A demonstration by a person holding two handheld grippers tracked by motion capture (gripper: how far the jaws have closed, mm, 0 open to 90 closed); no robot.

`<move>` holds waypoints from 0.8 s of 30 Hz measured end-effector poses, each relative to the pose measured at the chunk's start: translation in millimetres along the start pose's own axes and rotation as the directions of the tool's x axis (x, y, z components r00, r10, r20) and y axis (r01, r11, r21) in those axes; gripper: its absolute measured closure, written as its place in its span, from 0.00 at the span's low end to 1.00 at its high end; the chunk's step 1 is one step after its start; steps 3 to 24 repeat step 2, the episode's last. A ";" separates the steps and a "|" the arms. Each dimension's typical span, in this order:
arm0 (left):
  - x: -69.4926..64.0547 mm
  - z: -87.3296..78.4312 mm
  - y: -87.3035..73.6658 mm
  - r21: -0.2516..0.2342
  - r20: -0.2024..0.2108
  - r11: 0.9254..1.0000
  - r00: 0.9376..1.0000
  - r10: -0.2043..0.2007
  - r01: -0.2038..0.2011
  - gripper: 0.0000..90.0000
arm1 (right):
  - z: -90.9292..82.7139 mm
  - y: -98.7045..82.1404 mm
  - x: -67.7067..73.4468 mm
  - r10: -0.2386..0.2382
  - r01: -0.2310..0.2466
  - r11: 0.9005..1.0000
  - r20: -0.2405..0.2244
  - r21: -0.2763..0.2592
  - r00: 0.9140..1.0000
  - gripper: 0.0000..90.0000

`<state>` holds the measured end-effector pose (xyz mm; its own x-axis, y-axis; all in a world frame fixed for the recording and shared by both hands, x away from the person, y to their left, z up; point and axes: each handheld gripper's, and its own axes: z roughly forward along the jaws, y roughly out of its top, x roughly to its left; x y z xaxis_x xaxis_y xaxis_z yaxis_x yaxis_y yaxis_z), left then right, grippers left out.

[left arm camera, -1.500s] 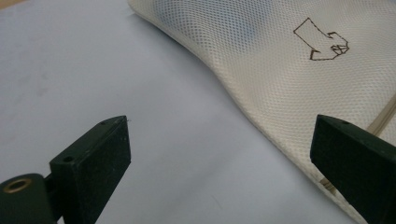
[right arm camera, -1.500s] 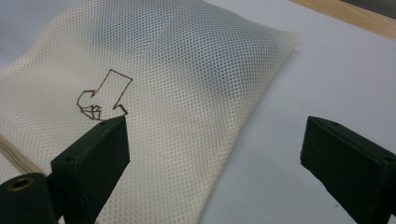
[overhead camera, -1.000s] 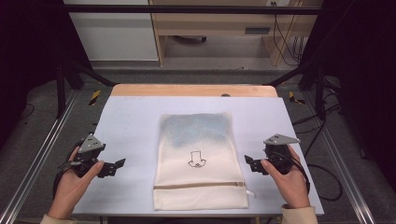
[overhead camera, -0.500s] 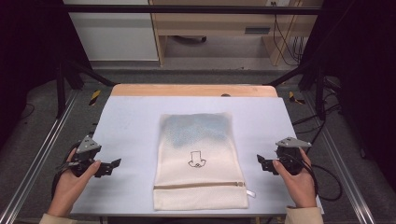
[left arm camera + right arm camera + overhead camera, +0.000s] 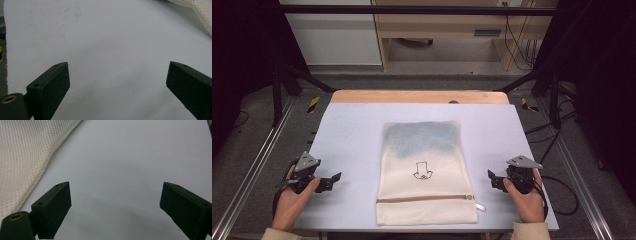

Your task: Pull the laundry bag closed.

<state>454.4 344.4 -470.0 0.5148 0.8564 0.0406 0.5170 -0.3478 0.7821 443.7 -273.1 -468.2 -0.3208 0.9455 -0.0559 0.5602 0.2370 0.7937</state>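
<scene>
Lying flat in the middle of the table (image 5: 347, 130) in the high view, the mesh bag (image 5: 427, 172) has its zipper end toward the person, with the left gripper (image 5: 332, 180) and right gripper (image 5: 493, 178) resting well apart on either side, probably poised to approach. The left gripper view shows fingers (image 5: 53, 82) wide apart over bare table, bag edge far off. The right gripper view shows fingers (image 5: 56, 200) likewise apart, empty, mesh just beside them.

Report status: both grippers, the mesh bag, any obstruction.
Left gripper open, right gripper open, both empty. Mesh bag flat between them, zipped, untouched. Nothing in the way.
</scene>
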 end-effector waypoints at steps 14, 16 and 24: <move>-4.7 5.0 1.5 0.010 0.009 1.000 1.000 0.009 -0.009 0.05 | 0.6 2.5 1.0 0.012 -0.012 1.000 0.009 -0.011 1.000 0.11; -4.7 5.0 1.5 0.010 0.009 1.000 1.000 0.009 -0.009 0.05 | 0.6 2.5 1.0 0.012 -0.012 1.000 0.009 -0.011 1.000 0.11; -4.7 5.0 1.5 0.010 0.009 1.000 1.000 0.009 -0.009 0.05 | 0.6 2.5 1.0 0.012 -0.012 1.000 0.009 -0.011 1.000 0.11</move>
